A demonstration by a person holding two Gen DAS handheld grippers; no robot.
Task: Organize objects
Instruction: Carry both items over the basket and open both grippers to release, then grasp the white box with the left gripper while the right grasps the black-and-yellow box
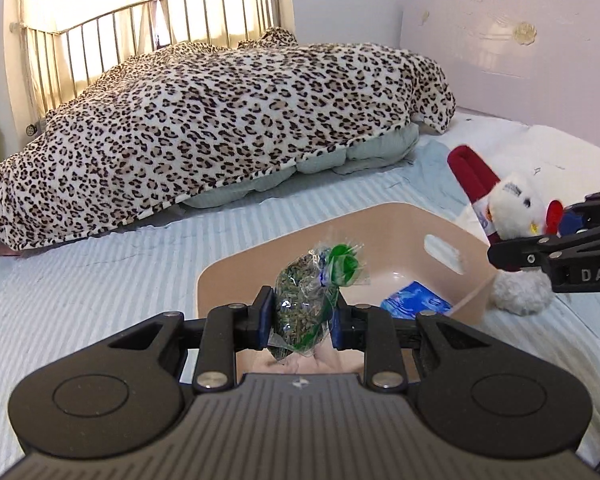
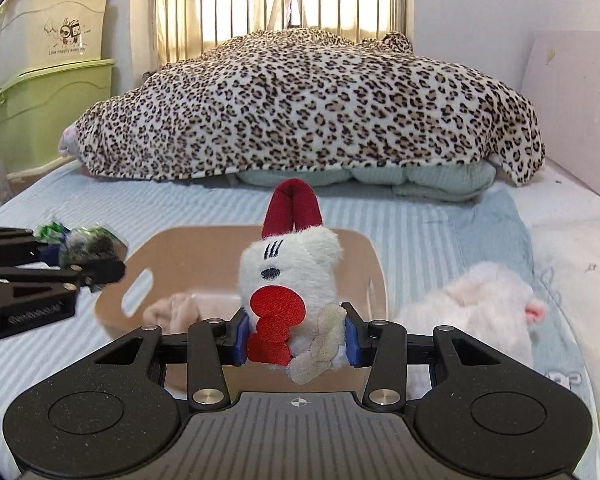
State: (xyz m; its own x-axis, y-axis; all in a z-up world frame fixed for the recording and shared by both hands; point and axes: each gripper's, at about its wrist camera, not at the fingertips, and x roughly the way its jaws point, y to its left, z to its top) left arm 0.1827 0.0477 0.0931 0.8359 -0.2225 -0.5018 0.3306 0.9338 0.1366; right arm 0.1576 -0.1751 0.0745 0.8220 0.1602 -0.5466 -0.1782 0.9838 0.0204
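Note:
A beige plastic bin [image 1: 384, 216] with handle slots stands on the striped bed; it also shows in the right wrist view [image 2: 364, 252]. My left gripper [image 1: 302, 320] is shut on a clear packet of dried green herbs [image 1: 304, 300], held over the bin's near-left rim; the packet shows in the right wrist view [image 2: 94, 244]. My right gripper [image 2: 296, 340] is shut on a white plush rabbit with red ears and red bow [image 2: 290, 264], held at the bin's near edge; the rabbit shows in the left wrist view [image 1: 512, 204]. A blue packet [image 1: 416, 300] lies in the bin.
A leopard-print blanket [image 2: 312, 108] over a pale quilt covers the far half of the bed. A second white plush [image 2: 472, 316] lies right of the bin. Stacked storage boxes [image 2: 48, 80] stand at the left. A metal rail [image 2: 300, 4] and headboard [image 1: 520, 32] border the bed.

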